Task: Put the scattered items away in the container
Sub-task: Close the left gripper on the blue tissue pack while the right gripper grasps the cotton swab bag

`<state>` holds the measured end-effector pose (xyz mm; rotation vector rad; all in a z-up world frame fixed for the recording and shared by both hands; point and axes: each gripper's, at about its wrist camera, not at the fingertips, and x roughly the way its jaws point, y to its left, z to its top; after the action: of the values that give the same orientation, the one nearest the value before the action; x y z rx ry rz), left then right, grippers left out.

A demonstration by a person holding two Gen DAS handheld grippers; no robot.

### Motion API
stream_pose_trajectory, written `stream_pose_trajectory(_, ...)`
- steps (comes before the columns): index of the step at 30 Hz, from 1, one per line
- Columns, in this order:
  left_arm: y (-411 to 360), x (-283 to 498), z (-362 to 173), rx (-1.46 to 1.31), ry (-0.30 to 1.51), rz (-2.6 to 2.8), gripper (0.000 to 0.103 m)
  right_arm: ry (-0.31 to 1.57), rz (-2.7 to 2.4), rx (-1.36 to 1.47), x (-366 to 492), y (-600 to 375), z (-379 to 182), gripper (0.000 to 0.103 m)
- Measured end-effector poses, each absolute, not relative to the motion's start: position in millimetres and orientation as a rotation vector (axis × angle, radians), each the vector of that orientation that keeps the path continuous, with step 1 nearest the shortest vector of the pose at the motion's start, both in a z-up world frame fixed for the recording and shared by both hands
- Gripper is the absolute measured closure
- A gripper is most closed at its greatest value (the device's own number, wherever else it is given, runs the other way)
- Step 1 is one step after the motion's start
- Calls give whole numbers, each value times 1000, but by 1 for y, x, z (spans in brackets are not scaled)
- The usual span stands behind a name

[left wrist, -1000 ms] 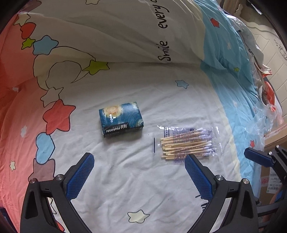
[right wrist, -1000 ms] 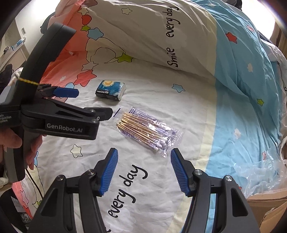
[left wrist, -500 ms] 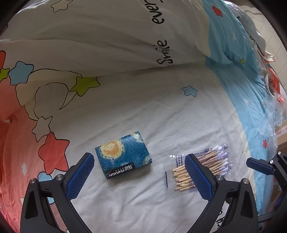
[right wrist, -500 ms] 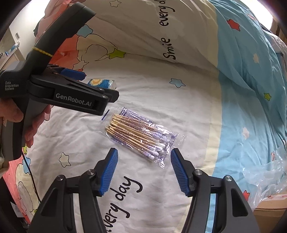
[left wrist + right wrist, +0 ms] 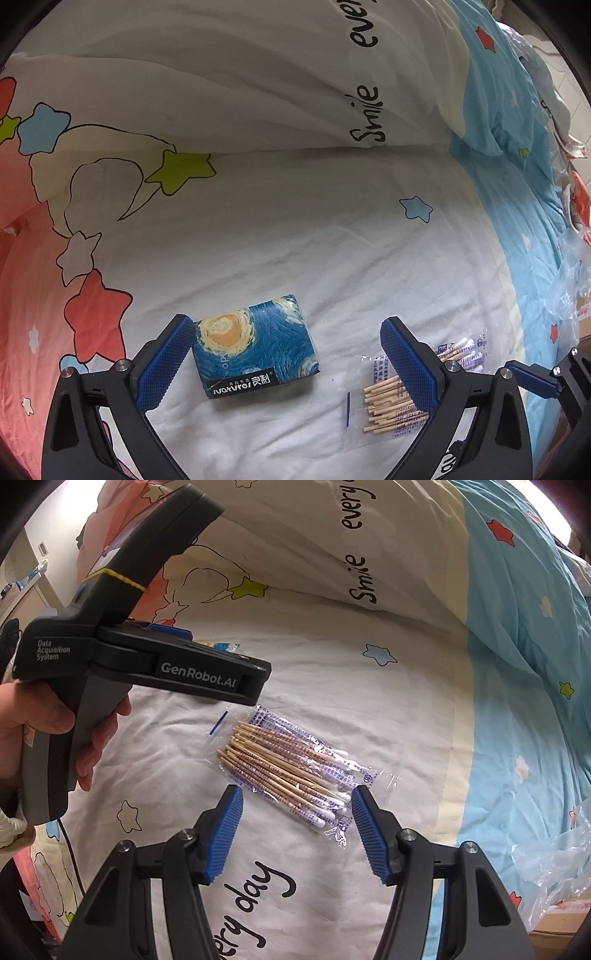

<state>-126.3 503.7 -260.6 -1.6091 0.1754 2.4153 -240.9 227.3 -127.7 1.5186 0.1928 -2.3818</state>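
Two hand-held grippers are seen poised over a star-printed quilt (image 5: 295,229) spread across a bed. The left gripper (image 5: 288,363) is held with its blue-padded jaws spread wide; a small tissue pack (image 5: 255,347) printed with a swirling blue and yellow night sky lies flat on the quilt between them, close against the left pad, though contact cannot be confirmed. In the right wrist view this gripper is held in a hand (image 5: 40,734), and only an edge of the tissue pack is shown behind its black body. The right gripper (image 5: 297,834) is likewise held with its jaws apart, nothing clamped between them; a clear plastic packet of wooden cotton swabs (image 5: 291,771) rests on the quilt just beyond the pads, its white-tipped end nearest the gap. A thin dark blue sliver (image 5: 218,723) is seen lying beside the packet's wooden end. Crumpled clear plastic wrap (image 5: 546,864) is visible at the quilt's right edge, with part of a cardboard box (image 5: 557,923) below it. The words "Smile every day" are printed on the fabric.
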Motion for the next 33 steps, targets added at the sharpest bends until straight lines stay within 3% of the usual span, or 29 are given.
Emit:
stream_pose_trajectory(8, 493, -124, -268, -1668, 105, 2481, 0, 365, -2359, 1442, -243, 220, -133, 46)
stream_pose_trajectory(23, 483, -113, -278, -1675, 232, 2390, 0, 618, -2114, 1251, -238, 206, -138, 46)
stream_pose_trajectory(33, 457, -122, -275, -1713, 113, 2442, 0, 838, -1972, 1189, -238, 198, -146, 46)
